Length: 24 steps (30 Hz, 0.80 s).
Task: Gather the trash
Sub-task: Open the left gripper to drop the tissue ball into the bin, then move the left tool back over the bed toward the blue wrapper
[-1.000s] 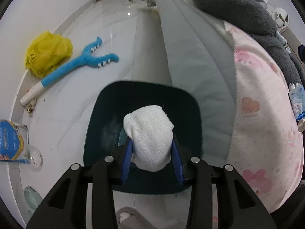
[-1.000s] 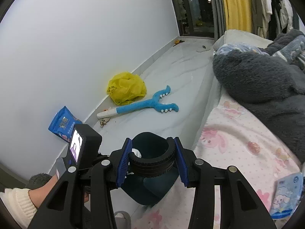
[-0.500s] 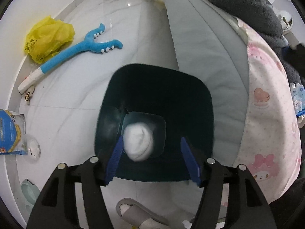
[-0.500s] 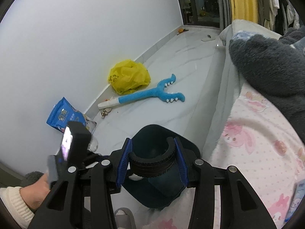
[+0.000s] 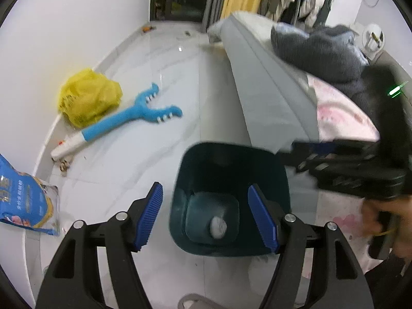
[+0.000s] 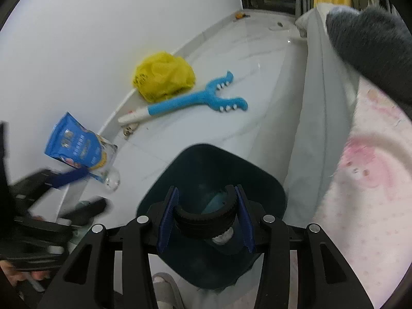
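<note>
A dark teal bin (image 5: 231, 164) stands on the white floor beside the bed. A white wad (image 5: 218, 228) lies on the bin's bottom. My left gripper (image 5: 206, 217) hangs above the bin with its jaws opening and nothing between them. In the right wrist view my right gripper (image 6: 204, 221) is shut on a black ribbed ring (image 6: 204, 219) right over the bin's mouth (image 6: 213, 164). The right gripper (image 5: 342, 164) shows blurred at the right of the left wrist view.
A yellow plastic bag (image 5: 87, 100), a blue two-pronged stick (image 5: 123, 123) and a blue snack packet (image 5: 23, 198) lie along the white wall. The bed (image 5: 267, 97) with grey and pink bedding runs along the right. A slipper (image 6: 164, 291) lies below the bin.
My left gripper let go of the white wad, which dropped to the bin's bottom, then opened wider and rose. My right gripper sank with the black ring toward the bin's mouth.
</note>
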{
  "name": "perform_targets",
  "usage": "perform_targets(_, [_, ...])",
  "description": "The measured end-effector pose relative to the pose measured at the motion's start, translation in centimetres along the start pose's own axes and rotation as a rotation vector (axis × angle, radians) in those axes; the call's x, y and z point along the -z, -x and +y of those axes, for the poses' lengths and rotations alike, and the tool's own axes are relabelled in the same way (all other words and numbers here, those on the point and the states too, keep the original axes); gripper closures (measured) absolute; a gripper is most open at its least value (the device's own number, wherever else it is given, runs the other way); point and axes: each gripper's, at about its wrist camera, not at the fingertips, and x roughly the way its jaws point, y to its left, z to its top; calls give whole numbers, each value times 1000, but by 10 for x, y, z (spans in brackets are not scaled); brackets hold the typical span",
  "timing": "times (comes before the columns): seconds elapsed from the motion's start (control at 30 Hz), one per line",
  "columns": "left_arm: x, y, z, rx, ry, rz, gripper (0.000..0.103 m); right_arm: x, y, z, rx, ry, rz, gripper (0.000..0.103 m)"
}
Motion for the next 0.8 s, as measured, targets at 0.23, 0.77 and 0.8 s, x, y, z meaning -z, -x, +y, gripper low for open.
perform_targets(0.23, [-5, 24, 6, -41, -29, -118, 32, 4, -31, 6, 13, 1, 44, 58])
perform_targets(0.77, [-14, 77, 6, -48, -53, -281, 12, 20, -84, 9, 51, -12, 151, 50])
perform_targets(0.8, [-14, 79, 5, -47, -55, -287, 11, 21, -84, 10, 54, -14, 152, 43])
